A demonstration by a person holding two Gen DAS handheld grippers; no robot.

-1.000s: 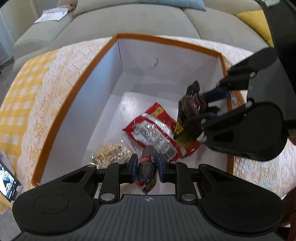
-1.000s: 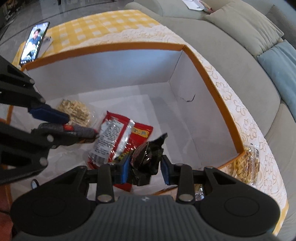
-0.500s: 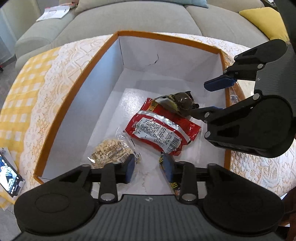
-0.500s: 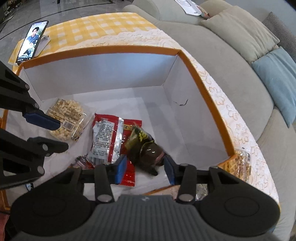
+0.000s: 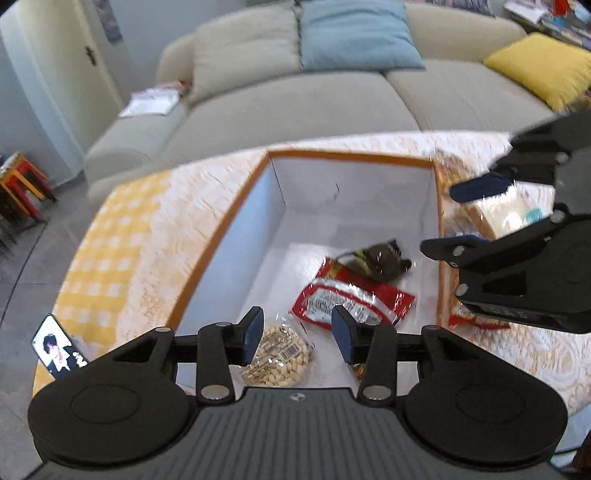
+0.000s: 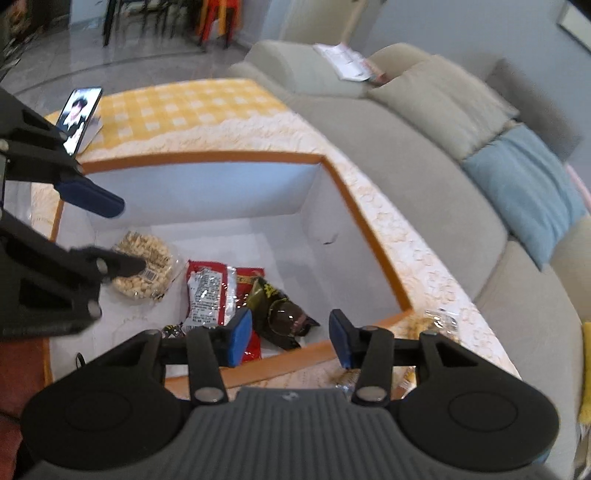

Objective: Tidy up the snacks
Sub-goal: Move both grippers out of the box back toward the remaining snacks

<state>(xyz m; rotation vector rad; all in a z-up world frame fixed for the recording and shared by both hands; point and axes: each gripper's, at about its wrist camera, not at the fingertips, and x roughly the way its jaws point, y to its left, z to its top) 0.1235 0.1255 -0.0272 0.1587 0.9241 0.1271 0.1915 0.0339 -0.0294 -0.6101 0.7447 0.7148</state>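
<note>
Sofa [image 5: 295, 99]: grey, it stands behind the table with a blue cushion [image 5: 354, 33] and a yellow cushion [image 5: 543, 66].
Table [image 5: 122, 240]: covered by a cloth with yellow checks and white lace.
Box [image 5: 236, 210]: white inside with an orange rim, it stands open on the table; all placed snacks lie on its floor.
Left gripper [image 5: 297, 334]: the jaws are apart and nothing is between them. One second ago they were clamped on a dark sausage stick; now it is released and the gripper is higher above the box.
Right gripper [image 6: 290, 339]: the jaws are apart and empty. One second ago they held the dark packet; now it is let go.
Red packet [image 5: 351, 299]: flat in the middle of the box floor.
Peanut bag [image 5: 277, 350]: beside the red packet, near the box wall.
Dark packet [image 6: 280, 314]: it now rests partly on the red packet.
Sausage stick [image 6: 171, 328]: only its end shows, on the box floor.
Remaining snacks [image 6: 436, 325]: some bags lie outside the box on the lace.
Meaning: two more snacks are in; I judge the grippers should next go to the bags outside.
</note>
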